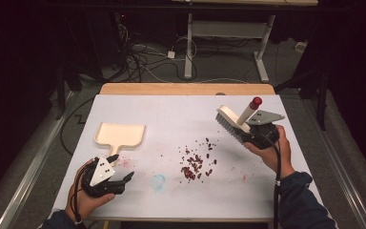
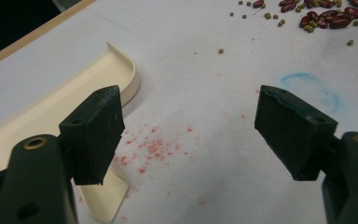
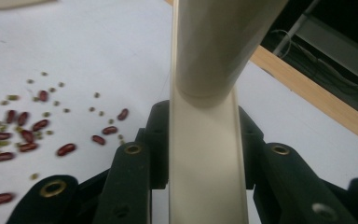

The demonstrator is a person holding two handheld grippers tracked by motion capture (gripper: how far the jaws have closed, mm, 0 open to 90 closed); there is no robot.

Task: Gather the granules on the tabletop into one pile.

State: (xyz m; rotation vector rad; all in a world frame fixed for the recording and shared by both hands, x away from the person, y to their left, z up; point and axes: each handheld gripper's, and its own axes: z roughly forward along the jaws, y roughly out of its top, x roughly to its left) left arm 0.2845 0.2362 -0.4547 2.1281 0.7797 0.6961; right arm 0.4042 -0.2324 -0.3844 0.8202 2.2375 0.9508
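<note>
Grippers first, since they sit nearest us: our left gripper (image 1: pixel 122 168) hovers at the near left of the white table (image 1: pixel 171 107) with its jaws spread wide and nothing between them, while our right gripper (image 1: pixel 248 136) is clamped on the back of a cream hand brush (image 1: pixel 232 121), lifted off the table at the right.

We judge the brush light and stiff, its plastic smooth enough to twist in the pads, so the hold belongs on the flat back, close to where the red-capped handle rises; in the right gripper view the jaws flank that cream back (image 3: pixel 205 154) squarely.

Just past the left gripper lies the cream dustpan (image 1: pixel 120 135), a shallow tray with a short tab handle pointing toward us. It looks thin, rigid and light, likely to skate when pushed, so we would pinch the tab; the left gripper view shows its raised rim (image 2: pixel 126 70) just beyond one jaw.

Farther in, between the tools, the scattered red beans (image 1: pixel 196 163) lie mixed with small green ones, loose and ready to roll.
</note>
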